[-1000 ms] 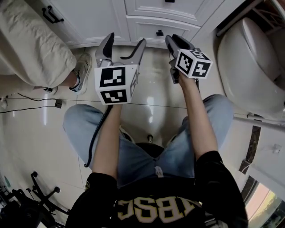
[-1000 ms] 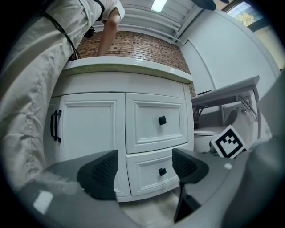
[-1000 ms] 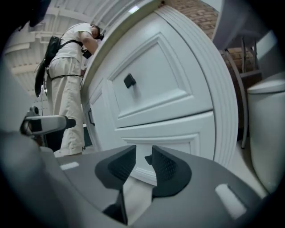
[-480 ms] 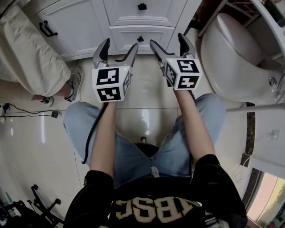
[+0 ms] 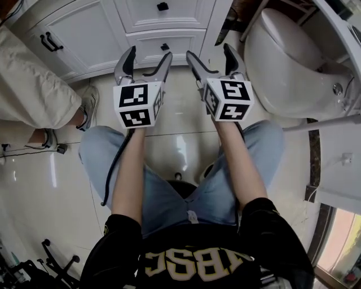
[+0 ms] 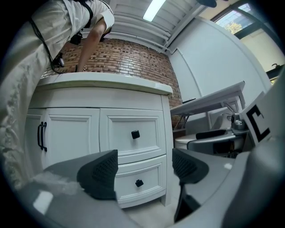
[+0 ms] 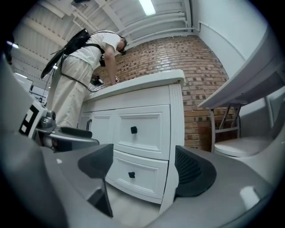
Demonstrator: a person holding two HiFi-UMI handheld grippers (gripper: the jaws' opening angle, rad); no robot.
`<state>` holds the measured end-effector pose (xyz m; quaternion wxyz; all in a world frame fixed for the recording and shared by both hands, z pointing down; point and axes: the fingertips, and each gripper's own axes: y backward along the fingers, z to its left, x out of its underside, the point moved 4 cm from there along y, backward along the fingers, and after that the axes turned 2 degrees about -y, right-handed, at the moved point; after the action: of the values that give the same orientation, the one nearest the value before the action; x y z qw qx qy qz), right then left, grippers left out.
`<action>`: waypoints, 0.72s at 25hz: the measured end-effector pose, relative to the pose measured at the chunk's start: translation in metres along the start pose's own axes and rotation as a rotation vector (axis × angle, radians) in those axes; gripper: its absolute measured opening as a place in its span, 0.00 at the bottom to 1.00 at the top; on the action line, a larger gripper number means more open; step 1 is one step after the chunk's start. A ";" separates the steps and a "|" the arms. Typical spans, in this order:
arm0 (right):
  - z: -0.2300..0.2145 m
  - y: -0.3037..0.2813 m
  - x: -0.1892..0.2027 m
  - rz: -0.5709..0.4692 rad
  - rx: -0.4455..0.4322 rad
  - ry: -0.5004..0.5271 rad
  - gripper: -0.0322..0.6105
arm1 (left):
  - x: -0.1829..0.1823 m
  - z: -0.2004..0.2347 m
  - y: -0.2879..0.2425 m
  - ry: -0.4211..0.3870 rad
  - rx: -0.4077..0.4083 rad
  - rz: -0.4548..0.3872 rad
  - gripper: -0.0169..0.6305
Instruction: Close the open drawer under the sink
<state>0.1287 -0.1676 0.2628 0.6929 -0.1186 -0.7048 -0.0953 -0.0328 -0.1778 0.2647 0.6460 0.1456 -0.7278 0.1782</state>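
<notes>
The white vanity's lower drawer [image 5: 179,40] with a black knob [image 5: 164,47] sits flush under the upper drawer [image 5: 169,14]; both look closed. My left gripper [image 5: 148,53] hovers open just in front of them, nothing between its jaws. My right gripper [image 5: 208,52] is beside it, open and empty too. In the left gripper view the lower drawer [image 6: 149,176] shows between the left gripper's [image 6: 144,167] pads. In the right gripper view the lower drawer [image 7: 142,173] lies between the right gripper's [image 7: 142,167] pads, some way off.
A white toilet [image 5: 287,62] stands to the right of the vanity. At the left another person in beige clothes [image 5: 31,90] stands by the cabinet door [image 5: 79,34], a shoe [image 5: 87,104] on the glossy tiles. A cable [image 5: 28,151] lies on the floor.
The right gripper's jaws went from shut to wide open. Both grippers rose and came level side by side in front of the drawers.
</notes>
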 end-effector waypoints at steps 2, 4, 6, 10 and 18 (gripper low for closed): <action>-0.010 0.003 0.000 0.005 0.021 -0.016 0.73 | 0.001 0.001 0.003 -0.002 -0.007 0.000 0.62; -0.014 0.005 -0.003 0.000 0.024 -0.004 0.73 | 0.004 0.003 0.005 -0.003 -0.025 0.008 0.62; -0.009 0.006 -0.005 -0.008 0.013 0.017 0.73 | 0.007 0.003 0.005 0.003 -0.049 0.012 0.62; 0.007 -0.001 -0.009 -0.022 -0.011 0.055 0.73 | 0.008 0.008 0.004 0.055 -0.081 -0.002 0.62; -0.001 -0.008 -0.006 -0.017 0.005 -0.001 0.73 | 0.006 0.009 0.000 0.057 -0.068 -0.012 0.62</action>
<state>0.1268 -0.1760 0.2575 0.6919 -0.1111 -0.7064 -0.0995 -0.0416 -0.1818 0.2694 0.6723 0.1227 -0.7138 0.1533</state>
